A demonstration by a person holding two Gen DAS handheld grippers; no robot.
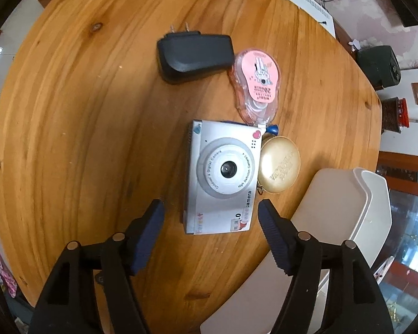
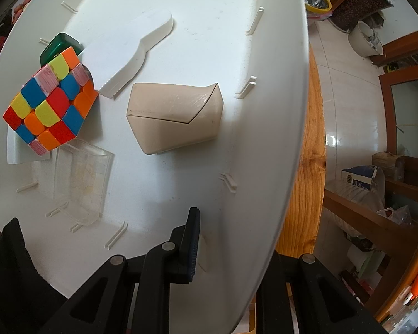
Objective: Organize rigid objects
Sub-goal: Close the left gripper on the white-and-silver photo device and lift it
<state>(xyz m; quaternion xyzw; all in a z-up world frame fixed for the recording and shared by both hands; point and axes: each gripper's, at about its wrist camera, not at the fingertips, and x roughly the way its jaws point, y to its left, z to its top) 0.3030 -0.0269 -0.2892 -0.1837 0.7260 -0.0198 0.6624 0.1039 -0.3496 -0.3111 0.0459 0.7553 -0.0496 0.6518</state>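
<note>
Silver plastic digital camera (image 1: 221,178) lies on your wooden worktop (image 1: 83,128) at twelve o'clock from your left gripper (image 1: 211,232), jaws wide and empty; right gripper (image 2: 234,253) clamps the white bin's rim (image 2: 287,167), probably steadying it.

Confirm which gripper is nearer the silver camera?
Left. The left gripper hovers open right over the silver camera on the table. The right gripper clamps the white bin wall; no camera in its view.
</note>
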